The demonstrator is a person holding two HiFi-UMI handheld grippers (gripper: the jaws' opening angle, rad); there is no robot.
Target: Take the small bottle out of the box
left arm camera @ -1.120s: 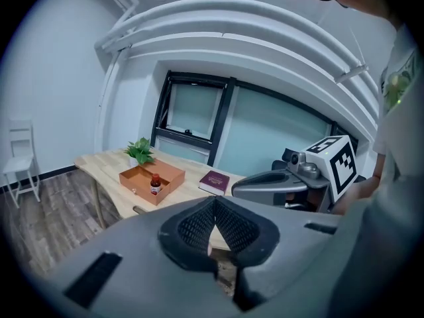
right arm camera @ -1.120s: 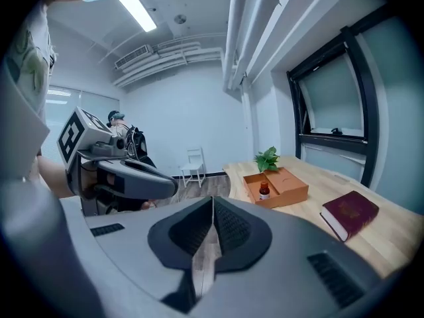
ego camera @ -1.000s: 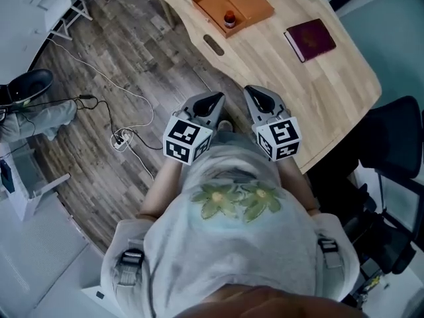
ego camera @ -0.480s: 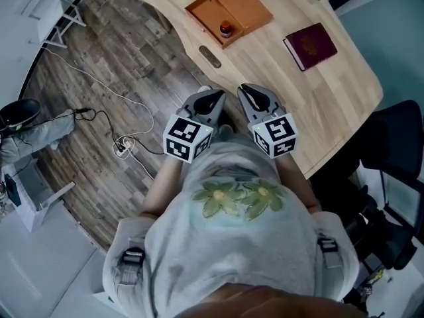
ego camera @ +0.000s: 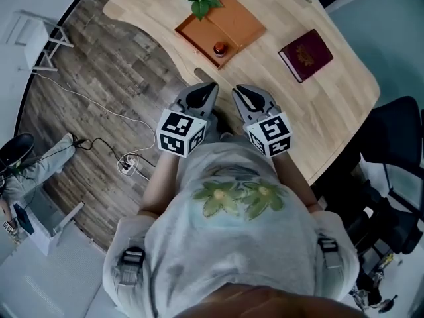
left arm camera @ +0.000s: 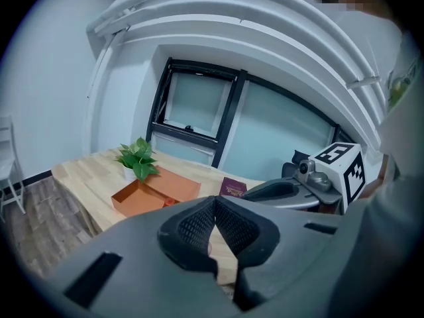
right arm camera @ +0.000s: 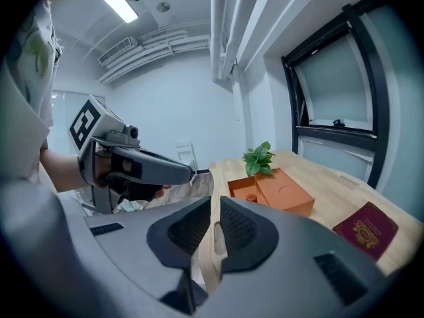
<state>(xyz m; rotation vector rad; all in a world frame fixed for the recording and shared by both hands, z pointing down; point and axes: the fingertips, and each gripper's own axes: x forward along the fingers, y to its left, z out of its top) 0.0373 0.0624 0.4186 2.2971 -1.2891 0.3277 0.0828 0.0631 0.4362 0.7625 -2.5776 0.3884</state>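
Left gripper (ego camera: pixel 211 86) and right gripper (ego camera: pixel 236 89) closed, empty, at light wooden desk (ego camera: pixel 318 101) edge. Small red-topped bottle (ego camera: pixel 218 48) sits in orange open box (ego camera: pixel 236 20).

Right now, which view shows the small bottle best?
Head view: the bottle sits unobstructed in the orange box's open compartment, seen from above. The right gripper view shows it small, behind the box wall. The left gripper view shows only a reddish speck, partly hidden.

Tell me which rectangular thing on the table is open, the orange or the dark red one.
The orange box: its open compartment holds the small bottle. The dark red book lies closed, apart from it.
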